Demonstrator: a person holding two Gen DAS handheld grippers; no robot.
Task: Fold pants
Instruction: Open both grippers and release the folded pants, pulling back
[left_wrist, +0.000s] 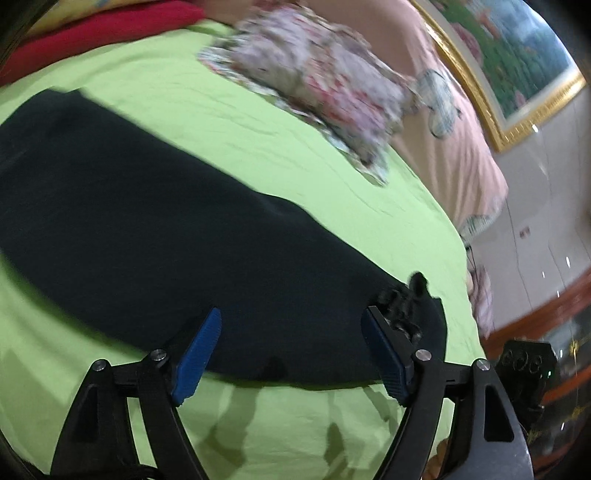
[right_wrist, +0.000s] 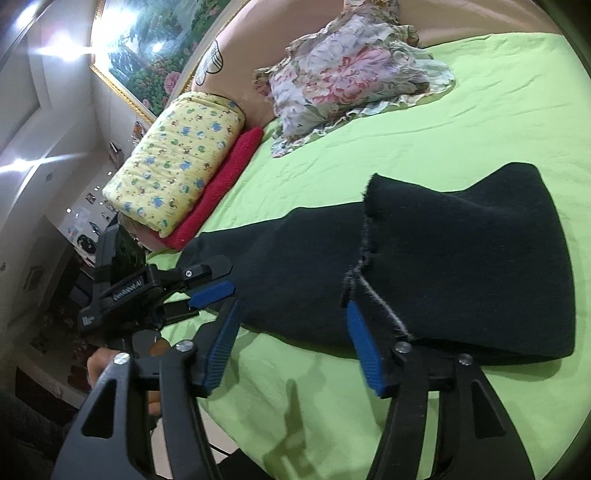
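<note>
**Black pants lay across a green bed**

Lime-green cotton bedsheet (left_wrist: 258, 155), faintly creased, filled the left wrist view. Soft black knit pants (left_wrist: 155, 236) stretched across it in a long dark band. The left gripper (left_wrist: 291, 336) hung over their near edge, its ribbed blue pads (left_wrist: 197, 354) spread wide, gripping nothing. A floral ruffled cloth (left_wrist: 317, 88) beyond was blurred.

From the right wrist, the pants (right_wrist: 461, 266) showed one part doubled over, with a frayed raw edge. The right gripper (right_wrist: 291, 332) stood wide apart over that edge. The left gripper (right_wrist: 212, 291) appeared at the pants' far end, beside a yellow printed quilted pillow (right_wrist: 173, 162) on a red towel (right_wrist: 218, 184); whether it pinched fabric was unclear.
</note>
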